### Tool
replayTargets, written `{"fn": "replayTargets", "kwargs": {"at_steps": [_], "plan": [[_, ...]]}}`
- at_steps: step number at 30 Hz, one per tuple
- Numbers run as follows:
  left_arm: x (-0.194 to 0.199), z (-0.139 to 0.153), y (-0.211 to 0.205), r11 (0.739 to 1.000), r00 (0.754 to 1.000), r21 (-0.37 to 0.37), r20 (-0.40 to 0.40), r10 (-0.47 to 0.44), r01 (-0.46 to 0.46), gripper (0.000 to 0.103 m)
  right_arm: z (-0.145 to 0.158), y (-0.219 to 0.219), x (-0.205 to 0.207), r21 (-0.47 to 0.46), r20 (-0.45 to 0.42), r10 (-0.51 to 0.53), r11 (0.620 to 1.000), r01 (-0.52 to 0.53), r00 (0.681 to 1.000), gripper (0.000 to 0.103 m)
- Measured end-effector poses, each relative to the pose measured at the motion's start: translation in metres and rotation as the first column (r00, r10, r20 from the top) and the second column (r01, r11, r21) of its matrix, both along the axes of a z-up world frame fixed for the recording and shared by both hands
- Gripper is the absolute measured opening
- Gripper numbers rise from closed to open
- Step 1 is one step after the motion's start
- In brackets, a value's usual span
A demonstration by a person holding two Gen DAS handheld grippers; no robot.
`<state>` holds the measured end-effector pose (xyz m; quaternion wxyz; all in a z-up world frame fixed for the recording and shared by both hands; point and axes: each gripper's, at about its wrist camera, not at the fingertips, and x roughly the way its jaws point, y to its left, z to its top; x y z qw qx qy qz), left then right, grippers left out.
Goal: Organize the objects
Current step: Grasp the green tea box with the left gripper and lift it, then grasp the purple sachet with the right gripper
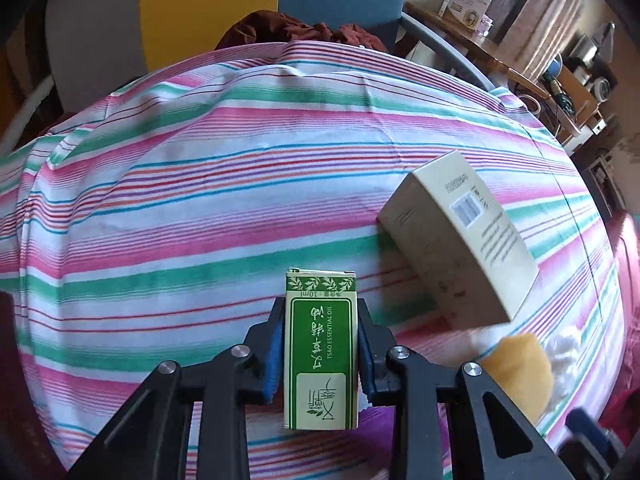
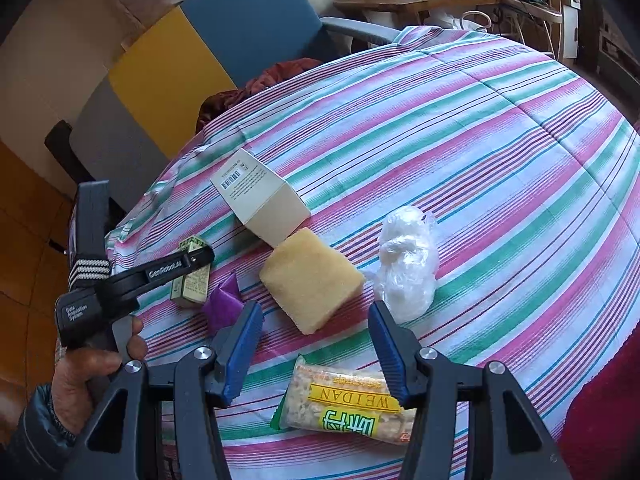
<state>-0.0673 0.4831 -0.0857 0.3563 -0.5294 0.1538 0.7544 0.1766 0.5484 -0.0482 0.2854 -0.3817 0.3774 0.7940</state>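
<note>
We're in a lived-in home here, a bedroom or sitting room by the look of it: a striped cloth (image 2: 460, 128) in pink, green and white covers the surface, with a blue, yellow and grey upholstered chair (image 2: 248, 16) pulled right up against it and a rumpled dark red garment (image 2: 276, 76) lying on the seat. Behind, a wooden side table (image 2: 412, 0) carries small product boxes (image 1: 466, 0), and curtains (image 1: 556, 16) hang beside cluttered shelves (image 1: 580, 80).

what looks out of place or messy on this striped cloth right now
Nothing is spilled or broken. The things just lie scattered at odd angles: the beige carton on its side, the yellow sponge skewed, a crumpled plastic bag beside it. The left gripper is shut on the green box.
</note>
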Motion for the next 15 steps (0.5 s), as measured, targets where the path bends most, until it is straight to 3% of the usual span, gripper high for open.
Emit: {"fn": "replayTargets", "kwargs": {"at_steps": [6,9,15], "plan": [[-0.004,0.000,-0.042,1.000,1.000,0.018,0.016,0.000,0.000,0.031,0.005,-0.005,-0.001,0.017,-0.040,0.030,0.999,-0.030,0.999,0.056],[0.003,0.000,-0.064,1.000,1.000,0.024,0.013,-0.013,0.013,0.031,0.011,-0.019,-0.013,0.046,-0.054,0.111,0.993,-0.109,0.992,0.056],[0.025,0.000,-0.104,0.999,1.000,0.029,-0.012,-0.015,0.015,0.031,0.015,-0.055,-0.042,0.132,0.019,0.286,0.949,-0.286,0.958,0.056]]}}
